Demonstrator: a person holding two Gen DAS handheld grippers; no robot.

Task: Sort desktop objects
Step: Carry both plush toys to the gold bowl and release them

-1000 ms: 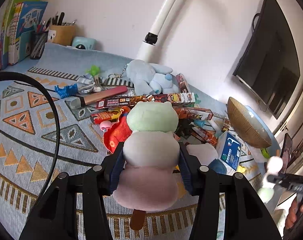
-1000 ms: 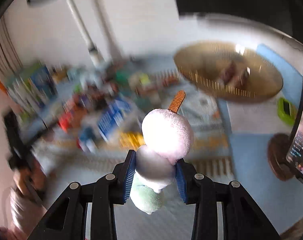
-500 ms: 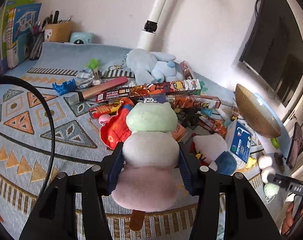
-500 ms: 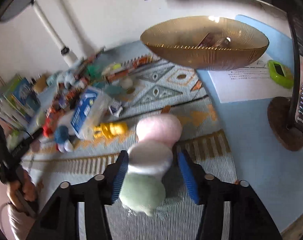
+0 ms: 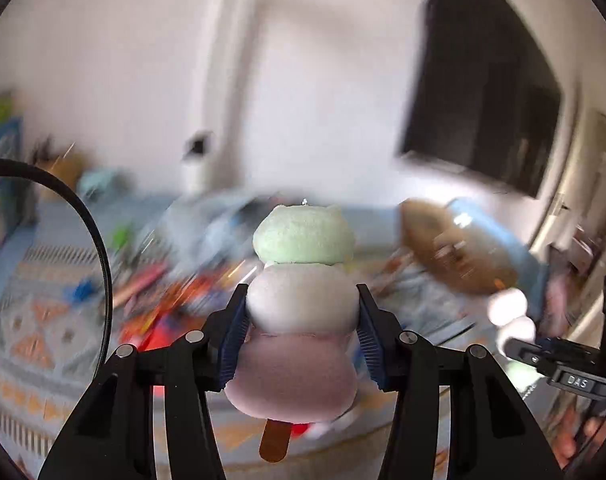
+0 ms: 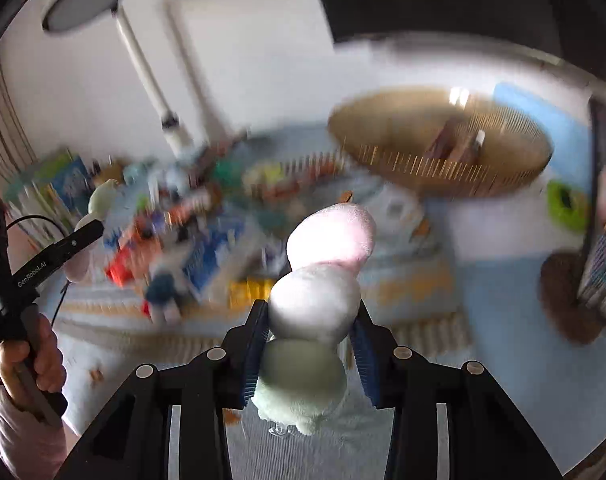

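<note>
My left gripper (image 5: pixel 303 312) is shut on a plush ice-pop toy (image 5: pixel 303 304), green top, white middle, pink bottom, with a brown stick (image 5: pixel 274 445) hanging below. My right gripper (image 6: pixel 313 320) is shut on a second plush ice-pop (image 6: pixel 317 300), pink end forward, green end toward me. Each gripper shows in the other's view: the right one (image 5: pixel 511 320) at far right, the left one (image 6: pixel 91 216) at far left. A blurred pile of toys and packets (image 6: pixel 191 232) lies on the patterned mat (image 5: pixel 35 320).
A gold bowl (image 6: pixel 439 156) stands at the right of the mat, holding a few items. A lamp pole (image 6: pixel 147 72) rises at the back. Books (image 6: pixel 63 184) and a pen holder (image 5: pixel 63 168) stand far left. A phone on a stand (image 6: pixel 599 216) is at right.
Both grippers have lifted and swung, so both views are now blurred. The right gripper has risen from near the mat. Both toys stay gripped.
</note>
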